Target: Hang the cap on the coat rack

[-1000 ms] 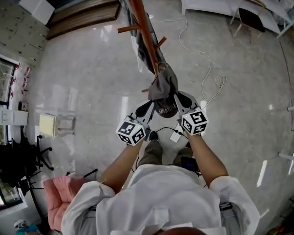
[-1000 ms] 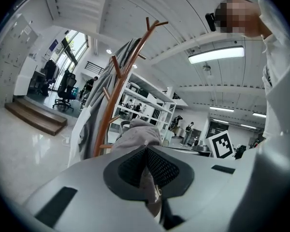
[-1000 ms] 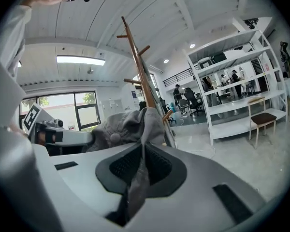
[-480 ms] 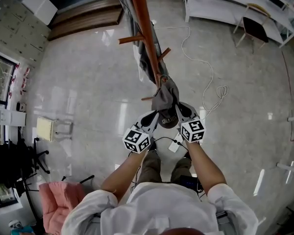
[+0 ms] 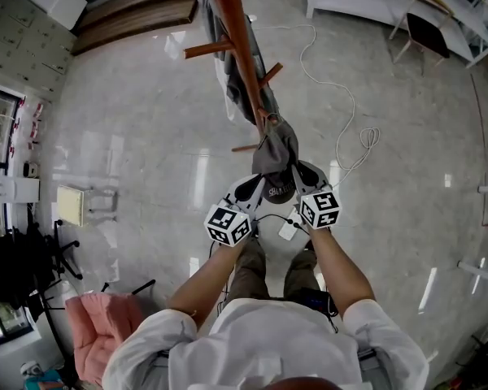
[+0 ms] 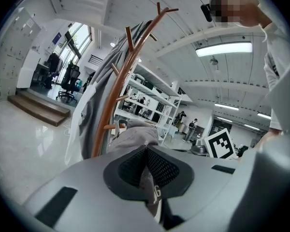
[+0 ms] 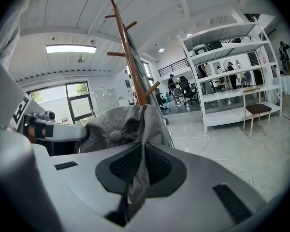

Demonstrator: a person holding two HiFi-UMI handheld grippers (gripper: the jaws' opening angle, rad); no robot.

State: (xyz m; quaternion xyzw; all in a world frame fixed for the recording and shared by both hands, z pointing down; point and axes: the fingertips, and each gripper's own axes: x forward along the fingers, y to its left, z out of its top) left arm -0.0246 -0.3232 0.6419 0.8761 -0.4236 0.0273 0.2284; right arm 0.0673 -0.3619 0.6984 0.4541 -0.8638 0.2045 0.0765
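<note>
cap (image 5: 275,149) against coat rack (image 5: 237,35), cable (image 5: 366,136) to right

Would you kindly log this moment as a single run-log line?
left gripper: shut on cap | right gripper: shut on cap | cap: by coat rack peg, unreleased

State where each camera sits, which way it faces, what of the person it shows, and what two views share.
Head view: on the person's head, facing steeply down; arms, shoulders, left claw and right claw holding the cap by the coat rack.
Left gripper view: on the left claw, facing up along it; white shirt at right.
Right gripper view: on the right claw, facing up along it; white shirt at left.
Shared: both gripper views show cap and coat rack.
</note>
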